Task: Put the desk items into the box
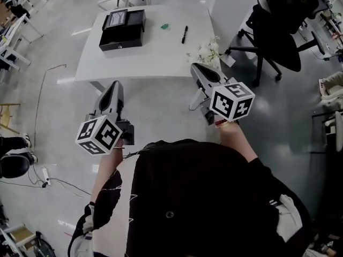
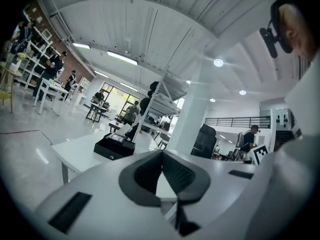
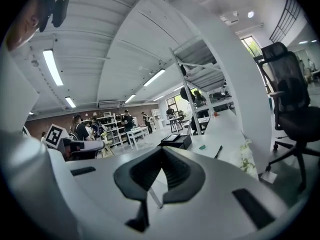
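Fingers point(image 2: 100, 194) of the left gripper point(image 1: 113, 85) are pressed together on nothing, and so are those of the right gripper point(image 1: 196, 66). Both are held by the tabletop's point(image 1: 150, 58) near edge. On it, a black box point(image 1: 122, 29) sits at the far left corner, a pen point(image 1: 184, 34) and a small green item point(image 1: 165, 26) lie toward the far edge, and a white flower sprig point(image 1: 206, 52) lies at the near right corner.

You are working under bright ceiling strip lights point(image 3: 50, 66) that are glaring off the floor point(image 1: 68, 81). Your gripper views are bending and darkening toward their edges.
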A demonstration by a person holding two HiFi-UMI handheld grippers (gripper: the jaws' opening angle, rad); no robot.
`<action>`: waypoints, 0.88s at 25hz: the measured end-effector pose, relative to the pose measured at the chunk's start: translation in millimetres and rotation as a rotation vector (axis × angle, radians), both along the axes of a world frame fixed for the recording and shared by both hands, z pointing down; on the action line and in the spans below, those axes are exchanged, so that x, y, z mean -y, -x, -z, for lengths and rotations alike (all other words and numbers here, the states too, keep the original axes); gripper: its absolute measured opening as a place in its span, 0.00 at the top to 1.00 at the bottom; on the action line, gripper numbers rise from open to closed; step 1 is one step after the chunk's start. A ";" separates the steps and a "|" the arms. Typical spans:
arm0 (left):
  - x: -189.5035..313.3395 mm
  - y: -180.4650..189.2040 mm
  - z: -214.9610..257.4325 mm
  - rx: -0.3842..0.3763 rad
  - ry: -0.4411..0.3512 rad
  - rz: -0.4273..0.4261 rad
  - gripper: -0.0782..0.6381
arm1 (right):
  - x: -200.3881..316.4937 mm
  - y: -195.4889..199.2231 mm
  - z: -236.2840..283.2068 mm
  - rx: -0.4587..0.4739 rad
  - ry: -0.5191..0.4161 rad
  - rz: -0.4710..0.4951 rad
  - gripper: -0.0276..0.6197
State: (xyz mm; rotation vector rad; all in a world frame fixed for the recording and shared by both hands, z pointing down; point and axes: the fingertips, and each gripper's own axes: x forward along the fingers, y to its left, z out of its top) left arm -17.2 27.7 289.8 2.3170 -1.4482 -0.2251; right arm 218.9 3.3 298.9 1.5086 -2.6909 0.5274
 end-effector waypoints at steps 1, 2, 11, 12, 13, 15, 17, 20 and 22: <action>0.4 5.0 -4.0 -0.008 0.009 0.008 0.88 | 0.4 2.7 -5.2 -0.010 0.013 0.004 0.95; 1.5 9.8 -7.5 -0.013 0.014 0.015 0.88 | 2.4 5.1 -9.9 -0.019 0.024 0.006 0.95; 2.4 63.5 -36.6 -0.021 0.086 0.117 0.88 | 52.8 19.0 -17.4 -0.018 0.064 -0.002 0.95; 2.6 68.1 -38.0 -0.020 0.091 0.129 0.88 | 60.0 18.4 -13.1 -0.010 0.059 -0.005 0.95; 3.2 72.2 -38.6 -0.021 0.096 0.139 0.88 | 67.3 18.3 -9.1 -0.006 0.054 -0.007 0.95; 6.4 78.4 -35.4 -0.024 0.097 0.152 0.88 | 81.7 20.2 -3.7 -0.003 0.046 -0.010 0.95; 12.0 83.6 -29.8 -0.013 0.085 0.157 0.88 | 94.7 24.3 -2.2 0.006 0.043 -0.013 0.95; 20.9 94.2 -27.6 0.011 0.067 0.181 0.88 | 110.0 31.7 -6.5 0.013 0.046 -0.010 0.95; 28.3 99.9 -28.4 0.006 0.060 0.198 0.88 | 120.2 36.0 -10.9 0.011 0.047 -0.003 0.95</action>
